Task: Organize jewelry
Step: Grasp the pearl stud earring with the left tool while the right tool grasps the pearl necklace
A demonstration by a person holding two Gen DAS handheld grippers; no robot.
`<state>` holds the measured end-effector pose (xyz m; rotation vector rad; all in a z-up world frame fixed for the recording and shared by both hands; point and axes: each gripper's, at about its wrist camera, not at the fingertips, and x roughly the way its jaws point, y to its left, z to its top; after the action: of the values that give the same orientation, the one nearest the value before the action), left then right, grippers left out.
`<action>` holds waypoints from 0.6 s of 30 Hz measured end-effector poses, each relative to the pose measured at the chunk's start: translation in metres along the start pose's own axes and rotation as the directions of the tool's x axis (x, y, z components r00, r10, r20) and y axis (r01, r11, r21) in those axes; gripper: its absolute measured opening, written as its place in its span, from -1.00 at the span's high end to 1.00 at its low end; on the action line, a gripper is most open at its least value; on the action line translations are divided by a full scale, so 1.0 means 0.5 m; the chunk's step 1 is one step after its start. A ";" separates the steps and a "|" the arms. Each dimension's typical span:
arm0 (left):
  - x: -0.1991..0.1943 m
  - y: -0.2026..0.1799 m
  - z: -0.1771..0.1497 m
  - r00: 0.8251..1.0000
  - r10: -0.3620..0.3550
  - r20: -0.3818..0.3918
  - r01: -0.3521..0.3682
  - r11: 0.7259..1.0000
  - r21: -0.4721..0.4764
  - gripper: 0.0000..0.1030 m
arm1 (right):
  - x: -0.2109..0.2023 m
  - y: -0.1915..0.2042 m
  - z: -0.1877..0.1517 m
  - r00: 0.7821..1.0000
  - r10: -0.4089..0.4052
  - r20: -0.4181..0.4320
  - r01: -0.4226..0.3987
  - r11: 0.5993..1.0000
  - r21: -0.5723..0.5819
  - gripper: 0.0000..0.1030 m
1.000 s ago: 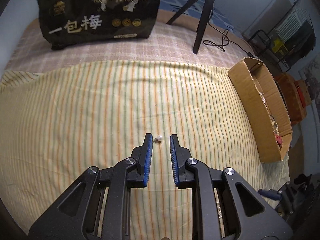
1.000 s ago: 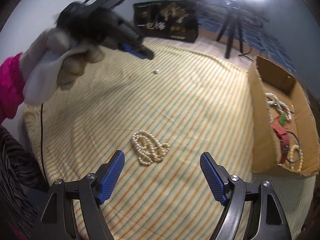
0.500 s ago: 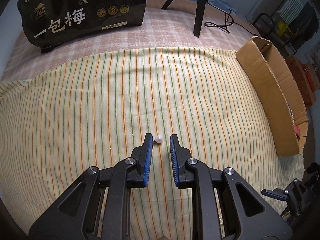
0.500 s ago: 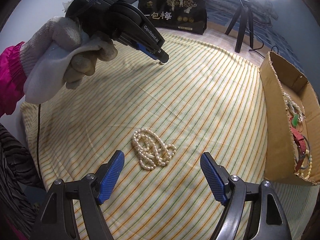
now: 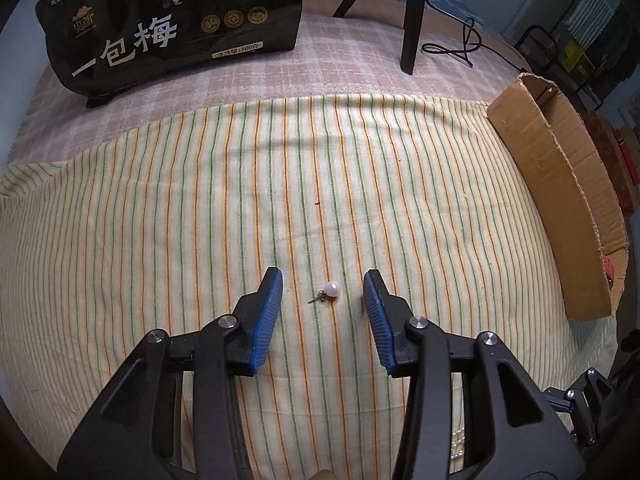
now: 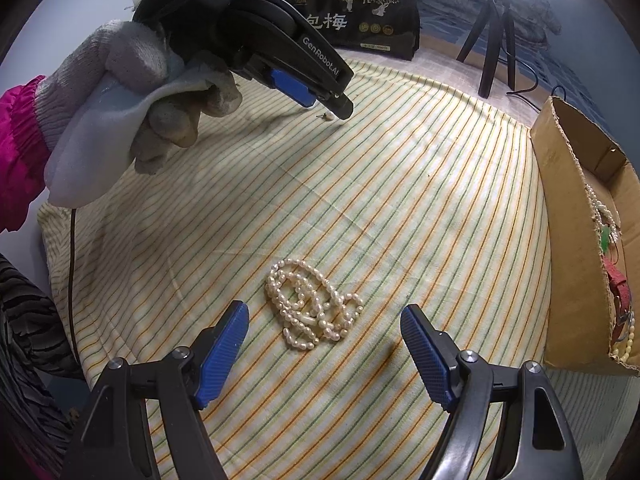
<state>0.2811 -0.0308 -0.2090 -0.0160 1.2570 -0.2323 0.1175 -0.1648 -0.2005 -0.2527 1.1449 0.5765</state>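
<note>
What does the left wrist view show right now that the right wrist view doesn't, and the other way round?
Only the left wrist view shows the pearl earring clearly: it lies on the cloth between the open left gripper fingers, touching neither, its post pointing left.

Only the right wrist view shows the pearl necklace heaped just ahead of the open right gripper, the gloved hand holding the left gripper, and jewelry inside the cardboard box.

Both show the striped cloth, the box, the black bag and the tripod.
</note>
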 end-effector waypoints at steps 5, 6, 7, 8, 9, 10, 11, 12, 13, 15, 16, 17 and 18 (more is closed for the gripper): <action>0.006 -0.007 -0.004 1.000 0.008 -0.011 -0.008 1.000 0.018 0.17 | 0.015 0.002 0.006 1.000 0.003 -0.004 -0.003 1.000 -0.003 -0.54; 0.006 -0.009 -0.004 1.000 0.010 -0.010 -0.010 1.000 0.023 0.17 | 0.018 0.002 0.008 1.000 0.002 -0.006 -0.002 1.000 -0.004 -0.50; 0.005 -0.009 -0.004 1.000 0.009 -0.009 -0.009 1.000 0.025 0.17 | 0.023 0.002 0.010 1.000 0.003 -0.010 -0.003 1.000 -0.004 -0.44; 0.004 -0.010 -0.003 1.000 0.007 -0.009 -0.006 1.000 0.027 0.20 | 0.027 0.003 0.011 1.000 0.005 -0.014 -0.005 1.000 -0.004 -0.42; 0.005 -0.010 -0.002 1.000 0.007 -0.010 -0.006 1.000 0.027 0.25 | 0.032 0.003 0.013 1.000 0.001 -0.020 -0.001 1.000 -0.006 -0.40; 0.005 -0.008 -0.001 1.000 0.010 -0.012 -0.010 1.000 0.027 0.39 | 0.036 0.004 0.015 1.000 -0.008 -0.024 0.008 1.000 -0.010 -0.37; 0.006 -0.007 0.000 1.000 0.012 -0.014 -0.012 1.000 0.025 0.43 | 0.039 0.004 0.016 1.000 -0.015 -0.027 0.015 1.000 -0.012 -0.36; 0.007 -0.005 0.001 1.000 0.010 -0.015 -0.010 1.000 0.022 0.44 | 0.042 0.003 0.018 0.999 -0.019 -0.029 0.018 1.000 -0.012 -0.33; 0.006 -0.004 -0.001 1.000 0.010 -0.014 -0.010 1.000 0.022 0.49 | 0.043 0.002 0.018 0.999 -0.020 -0.028 0.019 1.000 -0.009 -0.30; 0.007 -0.003 0.000 1.000 0.014 -0.014 -0.014 1.000 0.024 0.59 | 0.043 0.000 0.020 0.999 -0.025 -0.029 0.025 1.000 -0.004 -0.19; 0.010 -0.004 0.002 1.000 0.015 -0.014 -0.015 1.000 0.024 0.65 | 0.044 -0.003 0.022 0.999 -0.030 -0.031 0.030 1.000 0.001 -0.13; 0.010 -0.003 0.003 1.000 0.018 -0.015 -0.018 1.000 0.023 0.72 | 0.045 -0.006 0.023 0.999 -0.032 -0.033 0.033 0.999 0.007 -0.10; 0.010 -0.002 0.003 1.000 0.017 -0.015 -0.017 1.000 0.022 0.74 | 0.044 -0.008 0.024 0.999 -0.035 -0.033 0.035 0.999 0.014 -0.01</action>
<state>0.2837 -0.0331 -0.2132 0.0149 1.2689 -0.2315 0.1353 -0.1558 -0.2161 -0.2698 1.1742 0.5346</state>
